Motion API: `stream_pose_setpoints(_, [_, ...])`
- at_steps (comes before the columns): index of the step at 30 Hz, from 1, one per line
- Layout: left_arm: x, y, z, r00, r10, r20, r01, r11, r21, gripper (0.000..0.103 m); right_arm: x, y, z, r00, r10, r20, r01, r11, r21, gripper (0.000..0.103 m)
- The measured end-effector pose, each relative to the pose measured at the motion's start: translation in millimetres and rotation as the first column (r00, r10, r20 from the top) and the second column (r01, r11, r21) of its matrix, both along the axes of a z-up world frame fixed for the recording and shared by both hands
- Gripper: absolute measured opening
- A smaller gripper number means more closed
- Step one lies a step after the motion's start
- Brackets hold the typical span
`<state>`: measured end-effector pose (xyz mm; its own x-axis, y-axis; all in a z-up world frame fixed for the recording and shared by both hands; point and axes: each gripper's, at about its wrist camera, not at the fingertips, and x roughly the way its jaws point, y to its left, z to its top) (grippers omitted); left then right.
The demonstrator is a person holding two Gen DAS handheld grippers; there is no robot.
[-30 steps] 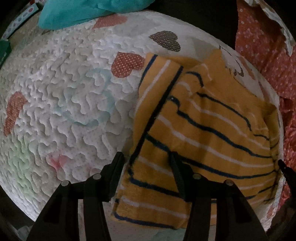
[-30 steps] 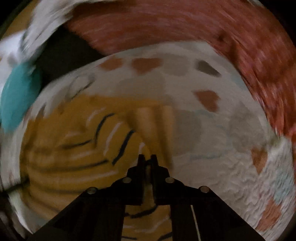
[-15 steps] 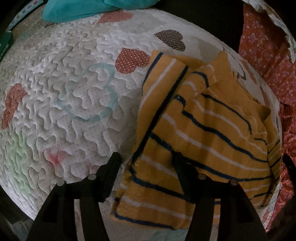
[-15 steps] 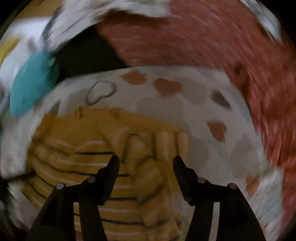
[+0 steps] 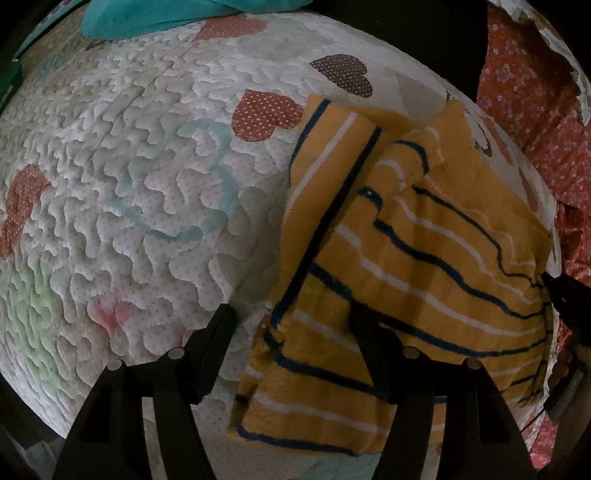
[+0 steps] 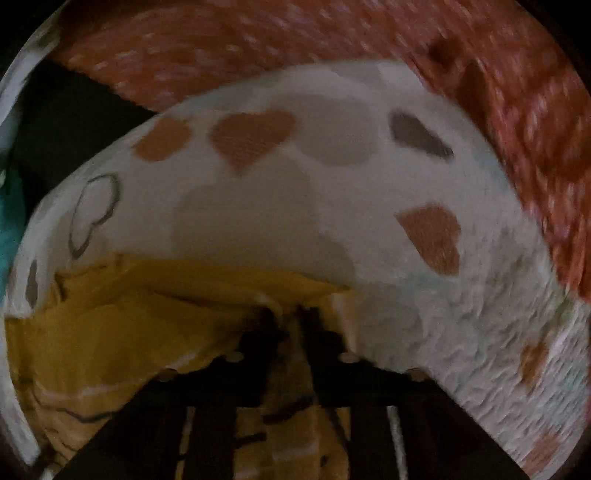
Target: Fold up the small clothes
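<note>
Closing on a fold of yellow striped fleece garment [image 6: 122, 332]: right gripper [image 6: 286, 314], jaws just narrowed. Left gripper [image 5: 291, 325] jaws opening wider, straddling the garment's edge.

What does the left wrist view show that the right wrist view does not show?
Only the left wrist view shows the left gripper, open over the near edge of the yellow striped garment, sharp blue and white stripes, and a faint blue ring on the quilt. Only the right wrist view shows the right gripper, its jaws just closing on a yellow fold. Both show the garment, the heart-patterned quilt, the red flowered cloth and the teal cloth.
</note>
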<state>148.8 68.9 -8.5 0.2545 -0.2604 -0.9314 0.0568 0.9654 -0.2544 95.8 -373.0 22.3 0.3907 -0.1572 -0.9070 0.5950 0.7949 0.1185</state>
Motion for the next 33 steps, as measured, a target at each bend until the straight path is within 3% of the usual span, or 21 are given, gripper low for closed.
stream_pose_setpoints(4, [2, -3, 0, 1.0, 0.01, -0.003, -0.01, 1.0, 0.0, 0.066, -33, -6, 27, 0.994, -0.032, 0.106, 0.028, 0.999, 0.042, 0.055])
stream_pose_setpoints(9, [2, 0, -1, 1.0, 0.021, -0.011, -0.021, 1.0, -0.014, 0.066, -91, 25, 63, 0.988, 0.09, 0.128, -0.084, 0.995, -0.047, 0.056])
stream_pose_setpoints(13, [-2, 5, -1, 1.0, 0.024, -0.012, -0.025, 1.0, -0.018, 0.066, -139, 68, 55, 0.977, 0.196, 0.088, -0.185, 0.975, -0.12, 0.056])
stream_pose_setpoints(17, [-6, 5, 0, 1.0, 0.03, -0.007, -0.03, 0.999, -0.011, 0.068, -160, 102, 19, 0.967, 0.254, 0.0, -0.251, 0.956, -0.153, 0.056])
stream_pose_setpoints(18, [-6, 5, 0, 0.999, 0.033, -0.006, -0.033, 0.999, -0.01, 0.068, -161, 109, 6, 0.964, 0.263, -0.042, -0.266, 0.947, -0.18, 0.053])
stream_pose_setpoints(19, [-7, 5, 1, 0.999, 0.032, -0.006, -0.032, 0.999, -0.009, 0.068, -161, 114, -2, 0.96, 0.272, -0.072, -0.281, 0.936, -0.21, 0.043])
stream_pose_setpoints(20, [-7, 5, 1, 0.999, 0.032, -0.006, -0.032, 0.999, -0.008, 0.068, -160, 117, -9, 0.952, 0.288, -0.1, -0.303, 0.926, -0.224, 0.011])
stream_pose_setpoints(25, [-9, 6, 1, 1.0, 0.02, -0.012, -0.02, 1.0, -0.003, 0.068, -169, 89, 15, 0.97, 0.244, 0.002, -0.24, 0.957, -0.16, 0.011])
stream_pose_setpoints(29, [-7, 6, 1, 1.0, 0.014, -0.01, -0.014, 1.0, 0.009, 0.069, -169, 55, 20, 0.981, 0.194, 0.023, -0.19, 0.973, -0.13, 0.011])
stream_pose_setpoints(33, [-5, 3, 0, 1.0, 0.007, -0.003, -0.007, 1.0, 0.022, 0.07, -172, 26, 19, 0.996, 0.081, -0.04, -0.089, 0.962, -0.258, 0.008])
